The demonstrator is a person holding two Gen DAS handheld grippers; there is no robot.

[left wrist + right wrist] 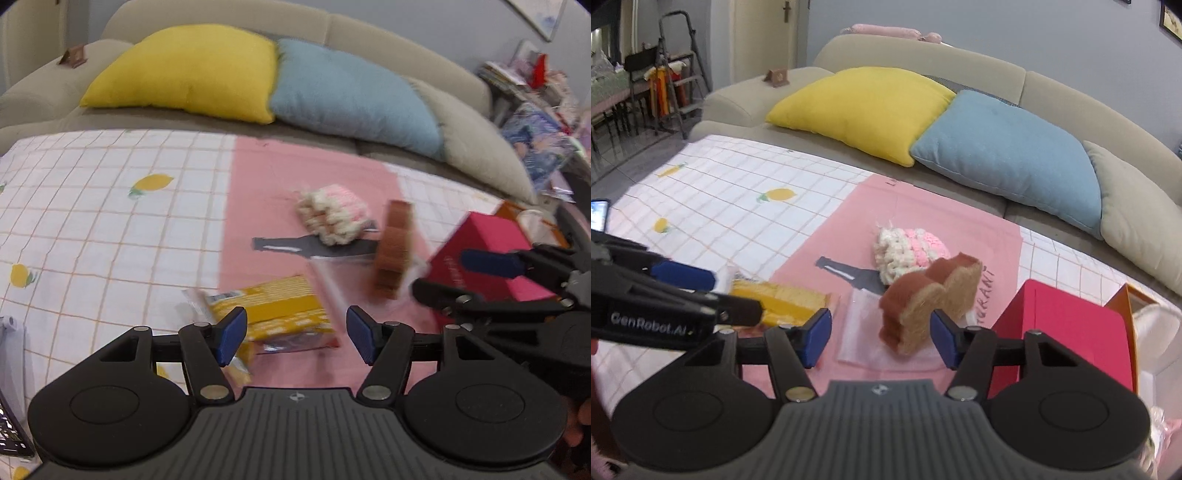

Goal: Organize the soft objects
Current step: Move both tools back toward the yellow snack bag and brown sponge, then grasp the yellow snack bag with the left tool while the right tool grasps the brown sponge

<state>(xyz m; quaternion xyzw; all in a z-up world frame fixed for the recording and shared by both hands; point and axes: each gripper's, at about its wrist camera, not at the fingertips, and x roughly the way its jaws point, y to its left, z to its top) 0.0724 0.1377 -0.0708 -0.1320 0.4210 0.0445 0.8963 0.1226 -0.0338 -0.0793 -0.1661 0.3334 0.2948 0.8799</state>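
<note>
A brown toast-shaped plush (pixel 931 302) stands tilted on a clear plastic bag (pixel 864 343) on the pink mat; it also shows blurred in the left wrist view (pixel 393 251). My right gripper (pixel 881 334) is open just in front of it, the plush near its right finger. A pink-and-cream knitted piece (pixel 908 253) (pixel 332 214) lies behind. My left gripper (pixel 295 338) is open over a yellow packaged snack (pixel 273 314) (pixel 783 301). A red box (pixel 1067 332) (pixel 484 251) stands at the right.
Yellow (pixel 864 110), blue (pixel 1012 155) and beige (pixel 1137 218) cushions lean on the sofa behind. A lemon-print cloth (pixel 110 221) covers the surface. An orange box (pixel 1134 306) sits right of the red one. A phone (pixel 599 214) lies far left.
</note>
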